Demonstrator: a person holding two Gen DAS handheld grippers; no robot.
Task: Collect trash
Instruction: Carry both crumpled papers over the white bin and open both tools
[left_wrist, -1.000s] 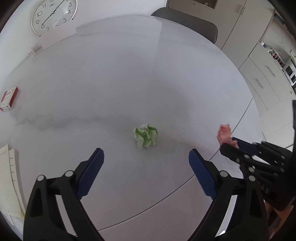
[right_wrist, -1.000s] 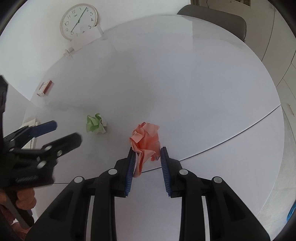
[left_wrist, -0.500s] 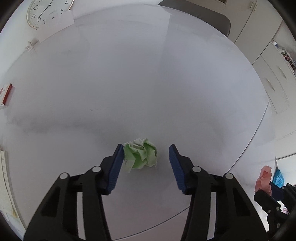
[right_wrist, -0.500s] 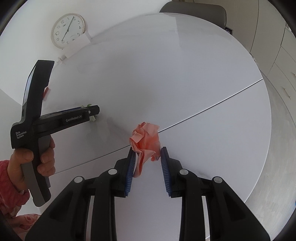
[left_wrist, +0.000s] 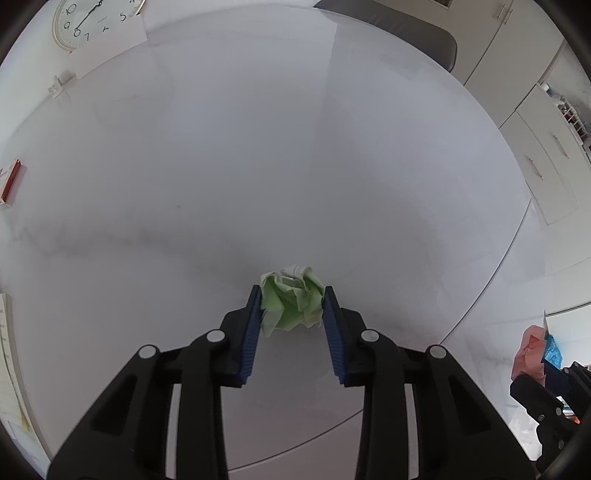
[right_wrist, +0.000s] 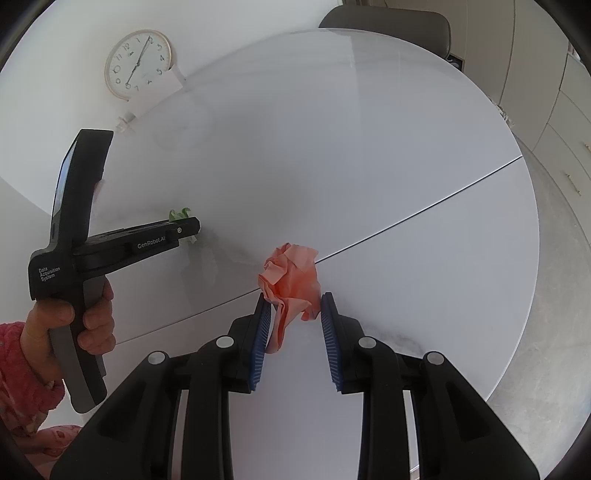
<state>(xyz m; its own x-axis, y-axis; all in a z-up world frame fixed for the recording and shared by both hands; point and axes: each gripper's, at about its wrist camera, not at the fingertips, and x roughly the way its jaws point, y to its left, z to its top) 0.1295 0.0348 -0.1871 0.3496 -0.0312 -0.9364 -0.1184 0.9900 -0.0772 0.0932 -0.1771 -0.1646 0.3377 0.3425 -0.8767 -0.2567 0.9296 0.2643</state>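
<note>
Green crumpled paper ball sits on the round white glossy table, pinched between the blue pads of the left gripper. Right gripper clamps a crumpled salmon-pink paper wad above the table's near seam.

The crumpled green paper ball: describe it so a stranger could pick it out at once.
Start from the large round white table. At its near side, the crumpled green paper ball sits between the blue-padded fingers of the left gripper. The only other paper wad is the crumpled salmon-pink paper held off to the right by the right gripper; this one is pale green.
</note>
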